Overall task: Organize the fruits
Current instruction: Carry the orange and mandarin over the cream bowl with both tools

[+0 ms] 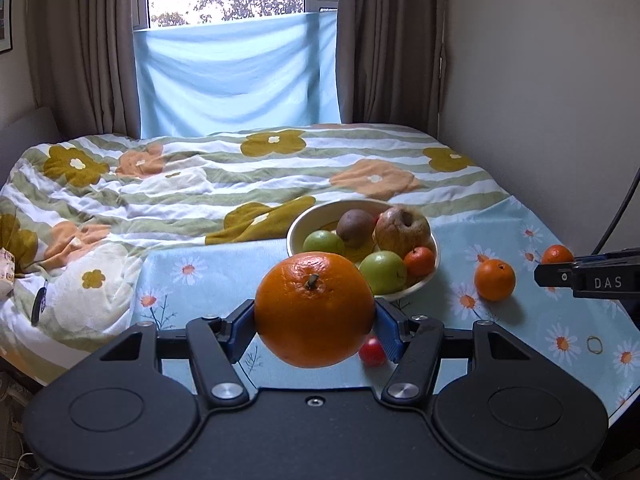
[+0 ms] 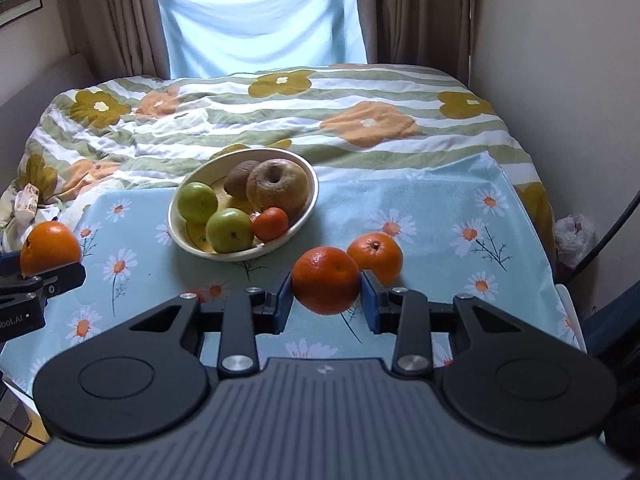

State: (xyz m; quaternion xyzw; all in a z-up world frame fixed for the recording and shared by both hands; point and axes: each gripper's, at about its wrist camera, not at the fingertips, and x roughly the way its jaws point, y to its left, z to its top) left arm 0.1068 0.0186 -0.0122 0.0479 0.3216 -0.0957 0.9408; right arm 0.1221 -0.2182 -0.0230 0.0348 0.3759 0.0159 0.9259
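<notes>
My left gripper [image 1: 315,322] is shut on a big orange [image 1: 315,309] and holds it above the daisy cloth, in front of the cream bowl [image 1: 424,278]. The bowl [image 2: 182,236] holds two green apples, a kiwi, a wrinkled brown apple and a small tangerine. My right gripper [image 2: 326,298] is shut on a small orange [image 2: 325,279]. Another orange [image 2: 375,256] lies on the cloth just behind it; it also shows in the left wrist view [image 1: 494,279]. A small red fruit [image 1: 372,352] lies on the cloth under my left gripper.
The light-blue daisy cloth [image 2: 440,208] covers the near part of a bed with a flowered quilt [image 2: 280,120]. A wall runs along the right. Curtains and a window are at the back. A black cable [image 1: 618,216] hangs at the right.
</notes>
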